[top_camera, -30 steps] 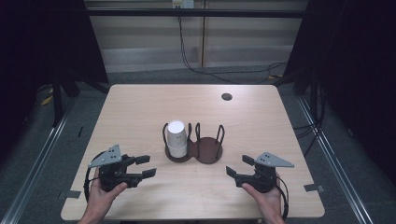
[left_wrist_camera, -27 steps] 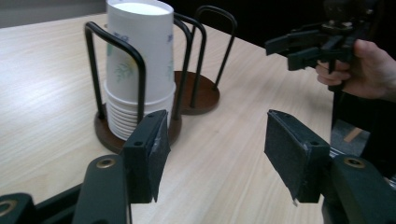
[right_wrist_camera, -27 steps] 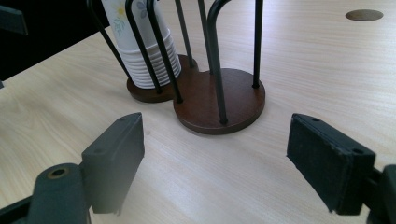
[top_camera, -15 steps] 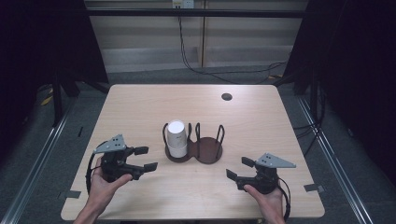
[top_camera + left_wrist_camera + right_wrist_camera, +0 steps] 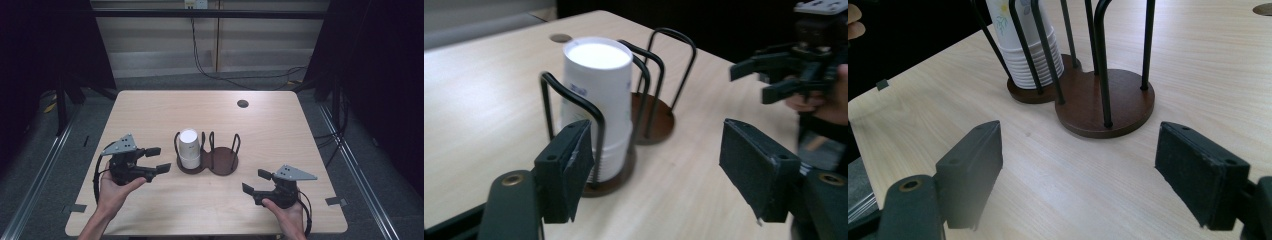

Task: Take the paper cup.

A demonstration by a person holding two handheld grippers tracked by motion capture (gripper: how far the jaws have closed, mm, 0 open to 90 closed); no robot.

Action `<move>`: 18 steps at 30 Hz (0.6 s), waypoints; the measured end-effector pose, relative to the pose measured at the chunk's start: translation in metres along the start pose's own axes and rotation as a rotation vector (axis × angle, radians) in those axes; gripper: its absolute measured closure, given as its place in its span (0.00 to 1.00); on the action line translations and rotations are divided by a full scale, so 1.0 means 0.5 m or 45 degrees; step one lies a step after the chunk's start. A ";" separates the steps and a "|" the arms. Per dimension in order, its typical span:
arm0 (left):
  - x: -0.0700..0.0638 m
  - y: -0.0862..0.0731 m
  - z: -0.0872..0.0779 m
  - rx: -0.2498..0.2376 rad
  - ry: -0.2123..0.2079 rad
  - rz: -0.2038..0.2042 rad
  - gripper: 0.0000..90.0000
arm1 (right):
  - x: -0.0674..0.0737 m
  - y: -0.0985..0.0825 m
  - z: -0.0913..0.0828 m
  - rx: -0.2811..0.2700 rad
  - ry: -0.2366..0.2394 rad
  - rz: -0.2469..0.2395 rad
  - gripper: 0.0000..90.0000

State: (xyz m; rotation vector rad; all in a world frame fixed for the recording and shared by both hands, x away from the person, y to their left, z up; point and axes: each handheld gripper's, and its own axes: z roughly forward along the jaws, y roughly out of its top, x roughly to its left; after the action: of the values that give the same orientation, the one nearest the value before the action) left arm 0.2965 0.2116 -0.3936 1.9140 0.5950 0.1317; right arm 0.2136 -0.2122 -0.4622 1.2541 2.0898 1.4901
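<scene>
The right gripper (image 5: 256,182) sits nearest, jaws apart and empty. The left gripper (image 5: 156,160), jaws parted after just closing a little, holds nothing beside the cup stack (image 5: 189,148). That stack stands in the left ring of the holder (image 5: 223,161) mid-table (image 5: 280,130).

Before me lies the pale wooden table (image 5: 150,115) with a small round hole (image 5: 243,103) near its far right corner, grey floor (image 5: 65,165) on both sides, a black cable (image 5: 235,80) trailing across the floor beyond, and dark curtains (image 5: 380,75) hanging left and right.
</scene>
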 end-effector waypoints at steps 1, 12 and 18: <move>0.000 0.004 0.003 0.021 0.000 0.009 0.33 | 0.001 0.000 0.000 -0.001 0.001 -0.001 0.21; 0.015 0.046 0.023 0.088 0.051 0.066 0.31 | 0.002 -0.001 0.006 0.020 0.023 -0.007 0.20; 0.020 0.083 0.043 0.150 0.091 0.133 0.26 | 0.004 -0.002 0.010 0.044 0.036 -0.021 0.19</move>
State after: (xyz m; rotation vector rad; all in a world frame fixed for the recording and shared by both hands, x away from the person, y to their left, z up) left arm 0.3270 0.1856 -0.3674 2.0624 0.5615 0.2375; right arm 0.2150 -0.2075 -0.4646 1.2319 2.1478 1.4789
